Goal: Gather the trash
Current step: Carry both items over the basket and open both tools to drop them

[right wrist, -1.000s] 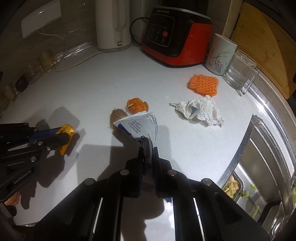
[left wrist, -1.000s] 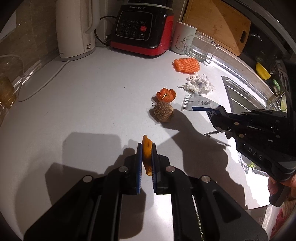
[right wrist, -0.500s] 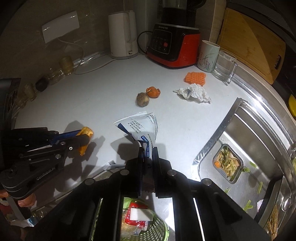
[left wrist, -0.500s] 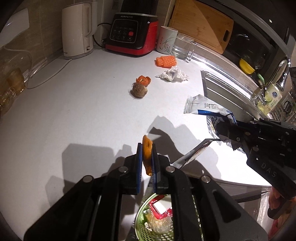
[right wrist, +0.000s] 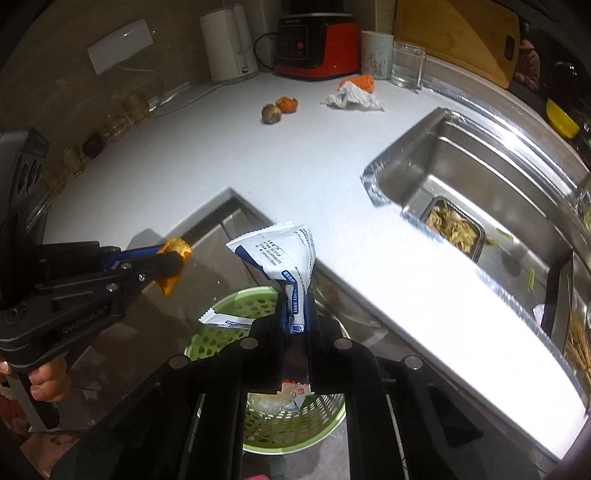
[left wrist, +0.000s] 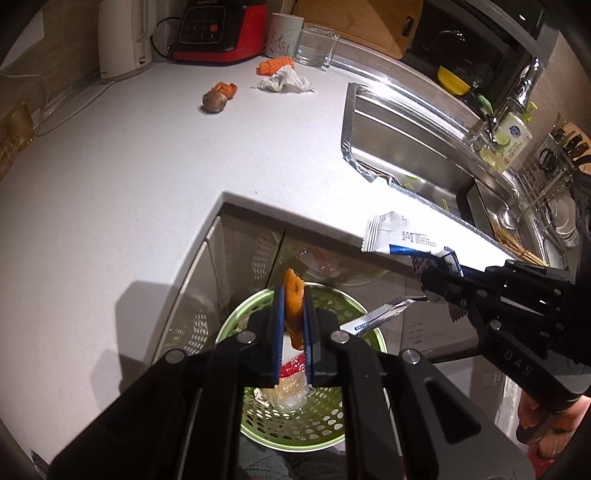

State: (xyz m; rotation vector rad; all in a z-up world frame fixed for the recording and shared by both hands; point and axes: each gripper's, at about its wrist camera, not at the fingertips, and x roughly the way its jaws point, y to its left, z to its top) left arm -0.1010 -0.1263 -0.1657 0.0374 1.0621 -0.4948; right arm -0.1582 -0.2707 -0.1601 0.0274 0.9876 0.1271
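Left tool (left wrist: 293, 314): clenched on the orange peel (left wrist: 293, 295); hanging directly over the green basket (left wrist: 364, 328), peel's long axis running along the fingers, tip pointing away from the camera.
Right tool (right wrist: 295, 314): clenched on the blue-and-white wrapper (right wrist: 280, 254); wrapper fanning upward out of the fingers, a loose strip dangling toward the basket rim (right wrist: 221, 302).
Key relation: basket lying straight below both tools, off the edge of the surface (left wrist: 129, 166); left tool sitting nearer the basket's middle, right tool closer to its far rim as judged from the left view; releasing probably sufficing for the peel, the wrapper perhaps needing a small shift inward.
Remaining trash: brown round scrap (left wrist: 214, 101), small orange peel piece (left wrist: 226, 88), crumpled tissue (left wrist: 284, 81) and orange foam net (left wrist: 275, 65) lying well apart from both tools, near the red appliance (left wrist: 218, 29).
Change from one second earlier: both tools carried from above the surface, close beside the scrap cluster, back past the surface edge; basket now appearing beneath, already holding rubbish; both grasps unchanged.
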